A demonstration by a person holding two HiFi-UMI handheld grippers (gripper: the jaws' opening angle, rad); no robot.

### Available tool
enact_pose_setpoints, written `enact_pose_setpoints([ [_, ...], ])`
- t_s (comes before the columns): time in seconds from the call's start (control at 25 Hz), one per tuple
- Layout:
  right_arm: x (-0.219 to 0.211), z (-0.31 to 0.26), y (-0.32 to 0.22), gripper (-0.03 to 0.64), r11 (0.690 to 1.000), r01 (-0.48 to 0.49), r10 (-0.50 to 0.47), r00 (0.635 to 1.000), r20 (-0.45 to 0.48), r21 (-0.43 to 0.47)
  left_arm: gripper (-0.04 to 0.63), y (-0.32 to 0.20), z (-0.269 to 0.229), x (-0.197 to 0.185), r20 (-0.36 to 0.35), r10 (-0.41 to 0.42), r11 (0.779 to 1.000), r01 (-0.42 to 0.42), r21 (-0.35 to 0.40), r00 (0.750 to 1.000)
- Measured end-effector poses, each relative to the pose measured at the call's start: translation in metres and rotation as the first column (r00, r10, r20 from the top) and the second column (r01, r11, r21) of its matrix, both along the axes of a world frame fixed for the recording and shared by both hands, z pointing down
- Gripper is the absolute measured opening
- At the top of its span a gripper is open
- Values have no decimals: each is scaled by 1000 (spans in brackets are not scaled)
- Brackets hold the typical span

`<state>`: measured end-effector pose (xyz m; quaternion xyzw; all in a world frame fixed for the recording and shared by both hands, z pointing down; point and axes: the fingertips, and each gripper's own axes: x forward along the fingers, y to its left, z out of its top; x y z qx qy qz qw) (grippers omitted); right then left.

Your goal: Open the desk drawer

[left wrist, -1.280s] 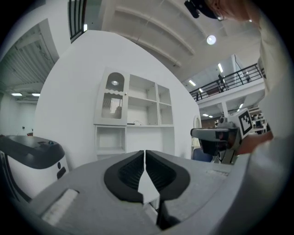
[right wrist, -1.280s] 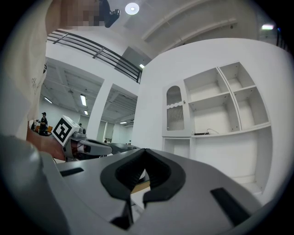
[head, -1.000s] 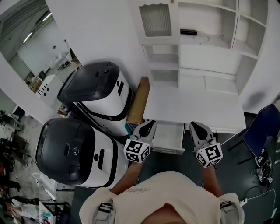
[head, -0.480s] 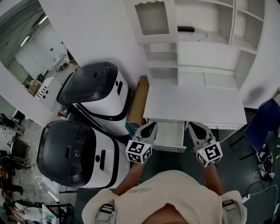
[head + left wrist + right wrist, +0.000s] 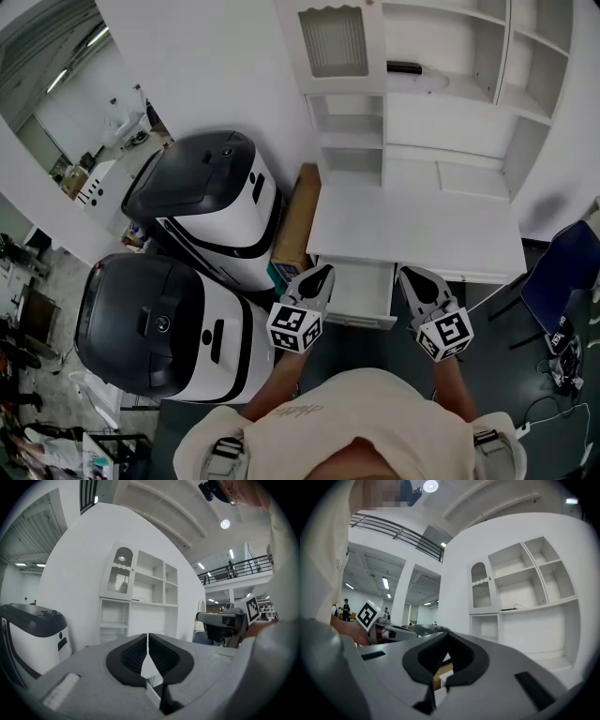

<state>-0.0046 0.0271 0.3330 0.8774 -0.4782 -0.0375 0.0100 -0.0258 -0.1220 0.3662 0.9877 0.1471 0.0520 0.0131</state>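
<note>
A white desk (image 5: 417, 230) with a shelf hutch (image 5: 441, 84) stands against the wall. Its left drawer (image 5: 361, 292) is pulled out below the desktop, and the inside looks bare. My left gripper (image 5: 322, 274) is shut with nothing in it, just at the drawer's left front corner. My right gripper (image 5: 410, 277), also shut with nothing in it, hovers just right of the drawer front. In the left gripper view the jaws (image 5: 148, 638) meet tip to tip and the hutch (image 5: 140, 597) is ahead. In the right gripper view the jaws (image 5: 449, 638) are likewise together.
Two large white-and-black machines (image 5: 211, 202) (image 5: 159, 323) stand left of the desk. A cardboard box (image 5: 298, 220) is wedged between them and the desk. A blue chair (image 5: 562, 281) and cables (image 5: 562, 352) are on the right. The floor is dark.
Both grippers stay shut and have hardly moved; the right one has edged slightly up and left. The drawer is out by the same amount.
</note>
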Motion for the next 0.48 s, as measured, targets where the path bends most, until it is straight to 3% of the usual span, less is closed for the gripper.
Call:
enact_pose_setpoints([
  [0.12, 1, -6, 2, -5, 998, 8, -11, 999, 35, 63, 21, 1, -1, -2, 2, -1, 1000, 1, 0, 1000],
  [0.48, 0, -11, 11, -5, 997, -15, 14, 1000, 23, 80, 21, 6, -3, -8, -1, 3, 1000, -3, 6, 1000],
])
